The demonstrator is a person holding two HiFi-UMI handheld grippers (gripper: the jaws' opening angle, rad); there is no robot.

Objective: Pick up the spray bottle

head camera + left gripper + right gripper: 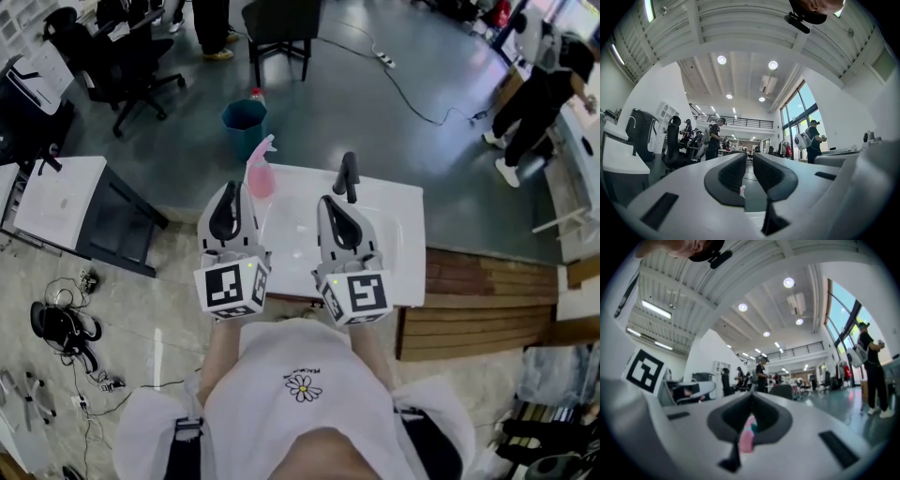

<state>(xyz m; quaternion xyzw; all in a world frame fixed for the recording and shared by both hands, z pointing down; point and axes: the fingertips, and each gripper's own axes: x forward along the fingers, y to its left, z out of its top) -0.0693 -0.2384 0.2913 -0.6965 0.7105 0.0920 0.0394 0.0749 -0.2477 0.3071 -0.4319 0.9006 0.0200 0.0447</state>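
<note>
A pink spray bottle point(260, 176) with a pale trigger head stands at the far left corner of the white table point(398, 234). My left gripper point(228, 194) hovers just short of it and slightly to its left. A narrow slit shows between its jaws with nothing in it, and a sliver of the bottle point(742, 190) appears through that slit. My right gripper point(341, 204) is over the table's middle, jaw tips meeting and holding nothing. Below the tips, the blurred bottle point(746, 439) shows beyond the jaws in the right gripper view.
A black upright fitting point(348, 174) stands on the table's far edge, just ahead of my right gripper. A blue bin point(245, 122) sits on the floor beyond the bottle. Office chairs point(122, 56) and standing people point(544, 84) are farther off. Wooden boards point(487, 300) lie to the right.
</note>
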